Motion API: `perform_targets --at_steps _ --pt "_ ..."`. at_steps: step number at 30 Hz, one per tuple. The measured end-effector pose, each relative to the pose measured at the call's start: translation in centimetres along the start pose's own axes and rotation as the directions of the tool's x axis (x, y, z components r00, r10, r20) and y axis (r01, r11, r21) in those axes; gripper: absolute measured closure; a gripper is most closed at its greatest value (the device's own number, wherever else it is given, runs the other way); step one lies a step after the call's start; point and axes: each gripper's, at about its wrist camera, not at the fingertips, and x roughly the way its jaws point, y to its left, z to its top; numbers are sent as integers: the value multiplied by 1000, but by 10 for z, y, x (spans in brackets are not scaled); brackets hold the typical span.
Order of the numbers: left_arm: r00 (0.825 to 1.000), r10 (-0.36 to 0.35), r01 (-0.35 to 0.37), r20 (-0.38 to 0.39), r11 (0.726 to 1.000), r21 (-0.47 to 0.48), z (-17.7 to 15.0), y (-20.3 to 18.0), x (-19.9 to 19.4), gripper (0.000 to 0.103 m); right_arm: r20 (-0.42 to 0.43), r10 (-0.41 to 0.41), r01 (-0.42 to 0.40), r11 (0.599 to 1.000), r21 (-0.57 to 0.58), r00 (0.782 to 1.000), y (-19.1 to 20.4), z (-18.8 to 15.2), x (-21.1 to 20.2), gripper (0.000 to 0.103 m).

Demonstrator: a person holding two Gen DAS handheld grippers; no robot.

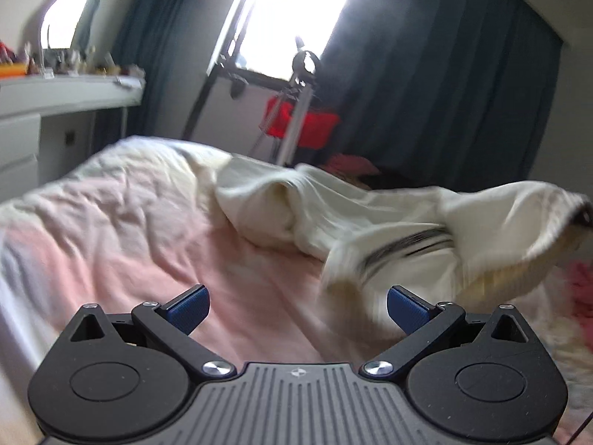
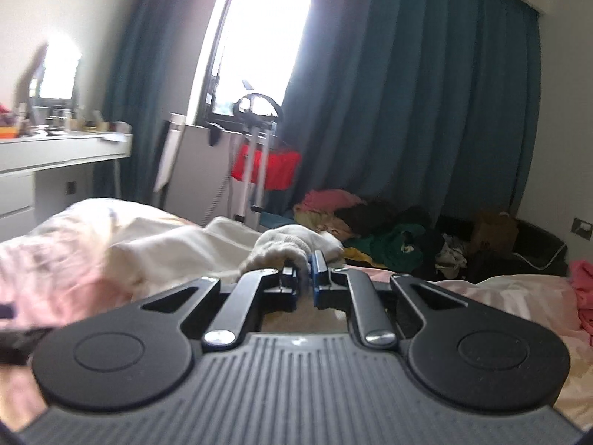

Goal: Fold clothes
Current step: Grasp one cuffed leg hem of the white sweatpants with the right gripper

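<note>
1. Left gripper, black with blue-padded fingers: spread wide at the bottom of the left wrist view, nothing between them, above the bedding
2. Right gripper, black with blue-padded fingers: pressed nearly together at centre of the right wrist view, pinching the ribbed edge of the garment listed next
3. Cream-white knitted garment with dark stripes: at centre right of the left wrist view, partly raised off the bed, its right portion lifted toward the right edge of the frame and blurred; in the right wrist view bunched just above the fingertips, trailing to the left across the bed
4. Rumpled pale pink and cream bedding: across the lower left and centre of both views, beneath the garment
5. Heap of mixed clothes, pink, green and dark: centre right of the right wrist view, beyond the bed, against the curtain
6. Dark teal pleated curtains: upper right of both views, beside a bright window
7. Red cloth on a metal stand: centre, below the window
8. White desk with small cluttered items: upper left; details too small to tell
</note>
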Motion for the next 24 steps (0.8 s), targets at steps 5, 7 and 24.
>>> perform_targets --at_steps 5,7,24 --pt "997 -55 57 -47 997 49 -13 -19 -19 1 -80 34 -29 998 61 996 -18 -36 -32 93" --pt "996 -33 40 -79 995 88 -21 -26 -16 4 -156 52 -33 992 122 986 -32 -47 -27 93" --pt "954 -232 214 -190 970 -113 -32 -16 24 45 -204 225 -125 903 411 953 -75 -74 -39 37"
